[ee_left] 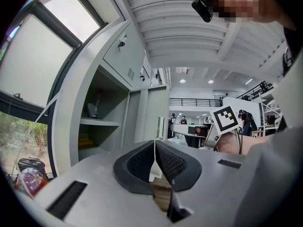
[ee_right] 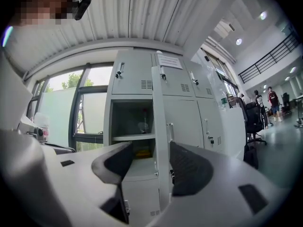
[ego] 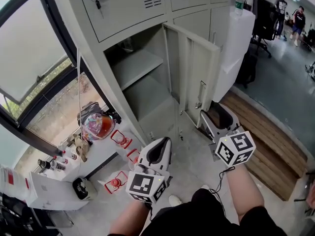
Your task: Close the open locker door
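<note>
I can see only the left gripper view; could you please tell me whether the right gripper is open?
Observer: Yes, the right gripper has its jaws wide apart, with nothing pressed between them.
Operator: Thank you. Where is it relative to the door?
Observer: In the head view it sits low, close by the door's free edge; I cannot tell whether they touch.
Operator: And where is my own gripper in that view?
Observer: The left gripper hangs low in front of the open locker, apart from the door.
</note>
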Motion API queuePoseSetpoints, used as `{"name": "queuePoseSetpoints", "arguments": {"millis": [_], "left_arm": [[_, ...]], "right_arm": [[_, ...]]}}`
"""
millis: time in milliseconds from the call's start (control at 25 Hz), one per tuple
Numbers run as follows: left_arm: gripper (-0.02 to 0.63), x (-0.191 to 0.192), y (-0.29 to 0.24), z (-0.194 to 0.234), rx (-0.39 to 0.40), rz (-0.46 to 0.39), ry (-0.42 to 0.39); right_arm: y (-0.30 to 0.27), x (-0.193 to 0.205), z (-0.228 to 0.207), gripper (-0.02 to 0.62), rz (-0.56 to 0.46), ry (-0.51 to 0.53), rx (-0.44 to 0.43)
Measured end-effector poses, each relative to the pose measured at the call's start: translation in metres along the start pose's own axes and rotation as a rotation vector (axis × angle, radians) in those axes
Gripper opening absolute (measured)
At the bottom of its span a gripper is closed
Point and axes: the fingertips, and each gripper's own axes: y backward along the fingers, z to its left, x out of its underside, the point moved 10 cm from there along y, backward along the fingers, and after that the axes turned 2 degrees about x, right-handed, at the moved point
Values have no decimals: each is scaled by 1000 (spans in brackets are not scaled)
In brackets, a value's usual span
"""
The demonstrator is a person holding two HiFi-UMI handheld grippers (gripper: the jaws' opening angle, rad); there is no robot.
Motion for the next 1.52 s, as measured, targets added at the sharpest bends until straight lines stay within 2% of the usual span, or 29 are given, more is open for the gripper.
{"name": "queuePoseSetpoints", "arguments": {"millis": [240, 680, 800, 880, 1520], "left_arm": [[21, 0, -10, 6, -22, -7, -2], [21, -8, -38, 18, -92, -30, -3], [21, -6, -41, 23, -96, -23, 1], [21, -5, -42, 26, -94, -18, 1], [21, -1, -38, 38, -84, -14, 5]], "right_arm": [[-15, -2, -13, 286, 0, -6, -5], [-51, -9, -37, 281, 17, -13, -77], [-58, -7, -37, 237, 19, -8, -91], [-59, -6, -38, 157, 17, -5, -83], [-59, -6, -26, 152, 16, 43, -60]]}}
